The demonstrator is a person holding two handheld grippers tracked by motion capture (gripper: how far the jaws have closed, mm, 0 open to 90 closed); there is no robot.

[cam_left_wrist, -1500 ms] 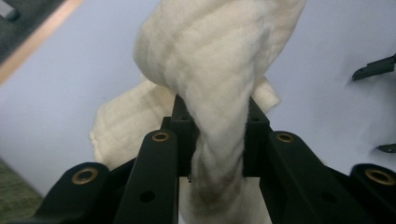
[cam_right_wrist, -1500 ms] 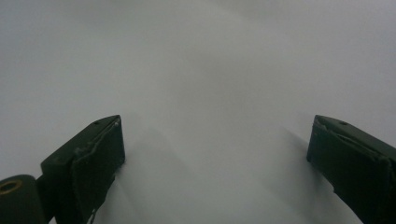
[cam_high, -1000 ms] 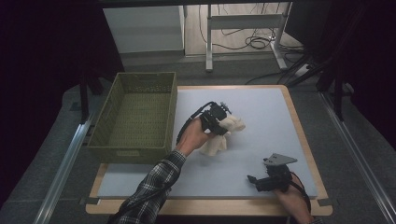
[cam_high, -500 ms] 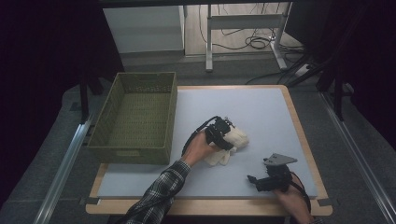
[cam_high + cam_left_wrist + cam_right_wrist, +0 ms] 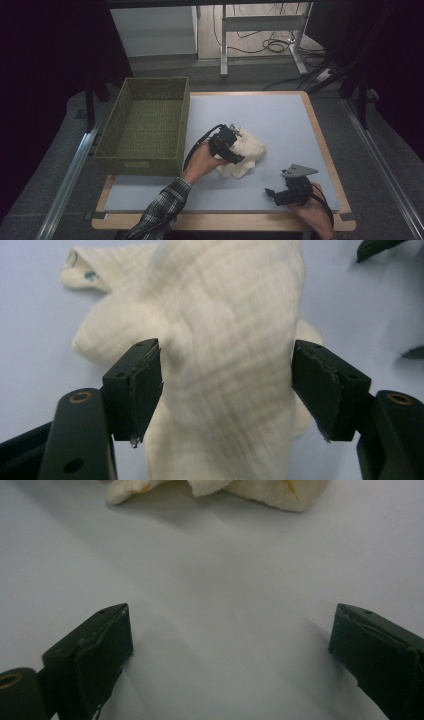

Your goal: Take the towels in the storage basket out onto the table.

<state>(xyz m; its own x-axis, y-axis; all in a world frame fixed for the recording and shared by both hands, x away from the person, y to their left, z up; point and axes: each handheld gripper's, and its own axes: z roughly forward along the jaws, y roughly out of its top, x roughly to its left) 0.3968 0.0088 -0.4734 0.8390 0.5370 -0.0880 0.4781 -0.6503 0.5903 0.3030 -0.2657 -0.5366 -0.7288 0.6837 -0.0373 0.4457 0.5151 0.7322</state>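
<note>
On the cream cloth (image 5: pixel 230 365), a small blurred label (image 5: pixel 90 275), unreadable.

Both grippers (image 5: pixel 234 141) (image 5: pixel 270 192) open-jawed.

Cream cloth (image 5: pixel 245 152), olive woven basket (image 5: pixel 145 125), plaid sleeve (image 5: pixel 160 215).

One cream cloth (image 5: pixel 245 152) lies on the one table (image 5: pixel 280 115), which carries a single pale grey mat (image 5: pixel 270 125). One green woven basket (image 5: pixel 145 127) stands at the table's left edge. There are two handheld tools: the left tool (image 5: pixel 231 145) and the right tool (image 5: pixel 280 192), each in one hand, two hands in all.
</note>
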